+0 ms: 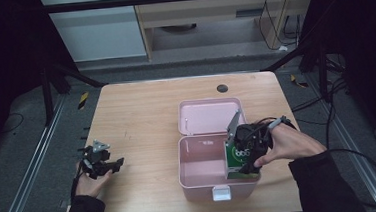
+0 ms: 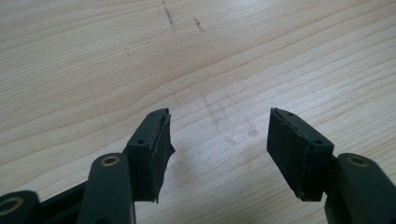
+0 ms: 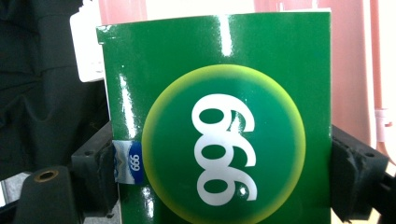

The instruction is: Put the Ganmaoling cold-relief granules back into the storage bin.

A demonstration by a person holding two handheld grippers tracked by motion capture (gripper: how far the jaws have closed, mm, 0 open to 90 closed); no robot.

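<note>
A green box [image 1: 237, 157] printed with white "999" in a yellow-ringed circle stands tilted at the right end of the open pink case [image 1: 201, 182]. My right gripper [image 1: 249, 149] is shut on it, a jaw pressed on each side of the green box [image 3: 224, 126] in the right gripper view. The case's lid [image 1: 209, 115] lies open toward the far side. My left gripper [image 1: 112, 165] is held low over the table's left part, well apart from the case. Its jaws stand open over bare wood, nothing between them [image 2: 217, 140].
The wooden table [image 1: 137, 119] has a dark round grommet [image 1: 222, 88] near its far edge. A white latch [image 1: 221, 193] sits on the case's near wall. Cables trail from the right hand past the table's right edge. Black frame posts flank the table.
</note>
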